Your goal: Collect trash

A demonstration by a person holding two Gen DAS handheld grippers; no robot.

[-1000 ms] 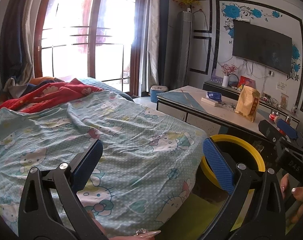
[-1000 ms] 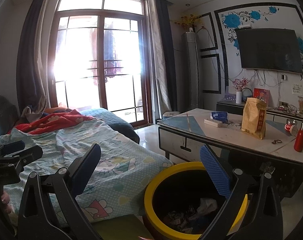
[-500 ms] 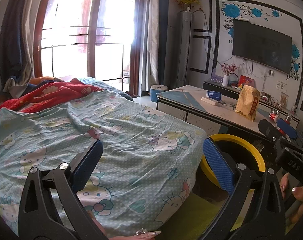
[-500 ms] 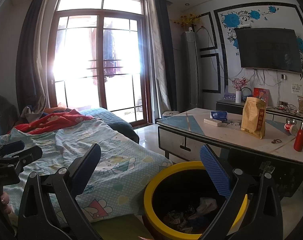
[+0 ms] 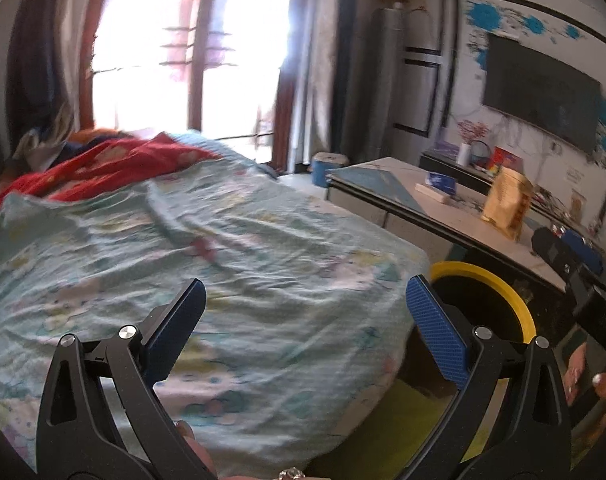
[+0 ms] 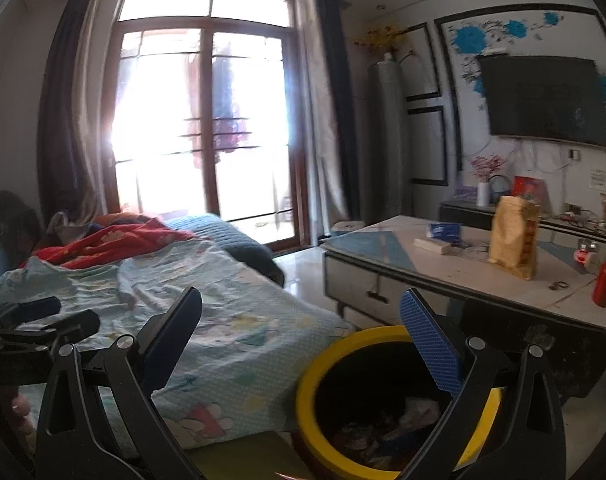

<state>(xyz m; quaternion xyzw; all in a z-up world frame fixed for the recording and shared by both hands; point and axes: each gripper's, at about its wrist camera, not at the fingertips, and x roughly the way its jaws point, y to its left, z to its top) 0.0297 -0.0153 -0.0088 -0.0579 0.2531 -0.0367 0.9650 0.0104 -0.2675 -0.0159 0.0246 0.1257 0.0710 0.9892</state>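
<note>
Now both views are motion-blurred where the frames of a second ago were sharp, and the framing has shifted slightly: the units are starting to move after a stationary hold. The left gripper stands with its jaws wide and empty over the patterned bedspread; the right gripper is equally wide and empty, directly above the trash bin. Judged from this, a drop-off is complete and the next search for litter is beginning. The bin sits on the floor between the bed corner and the low table. It is a dark tub with a yellow rim, containing crumpled paper and wrappers at the bottom, well below the rim.
</note>
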